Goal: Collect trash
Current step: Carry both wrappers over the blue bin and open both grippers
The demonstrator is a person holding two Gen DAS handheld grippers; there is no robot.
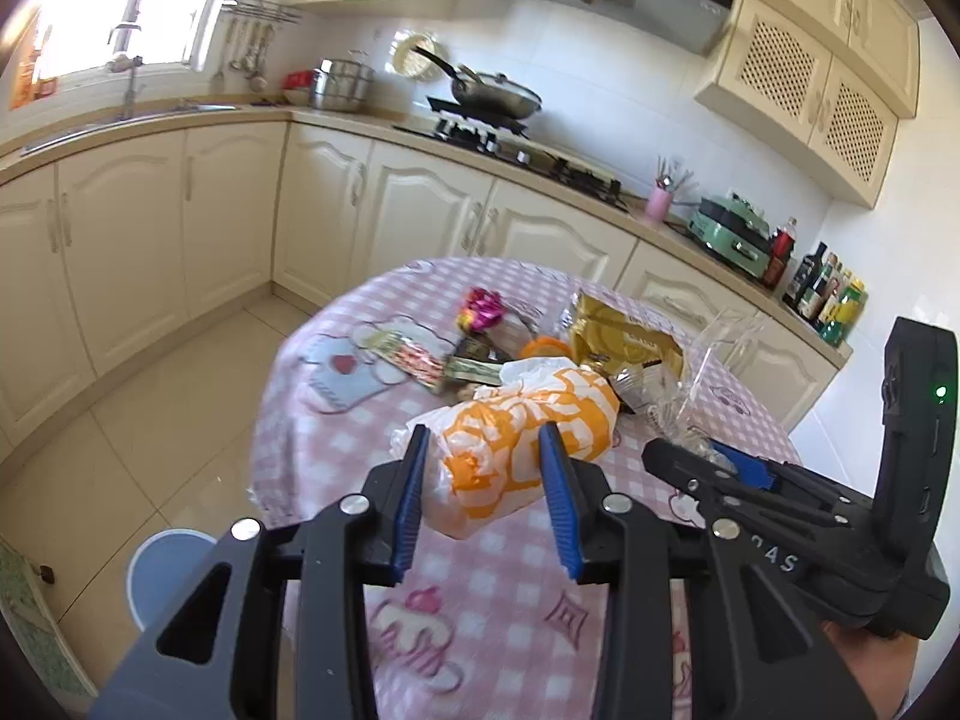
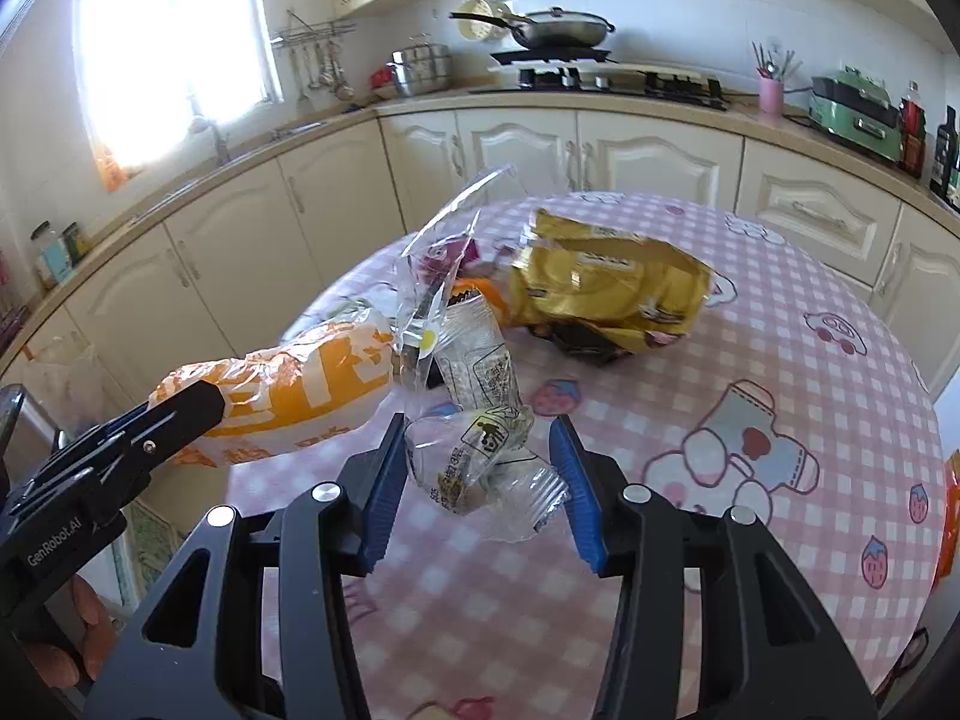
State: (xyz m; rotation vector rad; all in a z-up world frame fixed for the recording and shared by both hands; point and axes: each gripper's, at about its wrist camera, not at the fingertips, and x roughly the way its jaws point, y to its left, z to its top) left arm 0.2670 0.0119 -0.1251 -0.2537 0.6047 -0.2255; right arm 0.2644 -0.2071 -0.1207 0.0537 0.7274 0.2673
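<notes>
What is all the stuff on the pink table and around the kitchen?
Orange-and-white plastic bag: one, near table edge, between the left gripper's fingers.
Clear crinkled plastic wrappers: several, see-through, between the right gripper's fingers.
Gold foil snack bag: one, table middle.
Magenta foil wrapper: one, far side.
Pink checked tablecloth: one, covering the round table.
Grey frying pan: one, on stove.
Steel pot: one, counter corner.
Left gripper: black, blue pads, open.
Right gripper: black, blue pads, open.

The right gripper [image 2: 477,450] straddles a clear wrapper [image 2: 480,468], fingers apart, near the table's [image 2: 780,360] left edge (orange bag [image 2: 300,384] beside it).
</notes>
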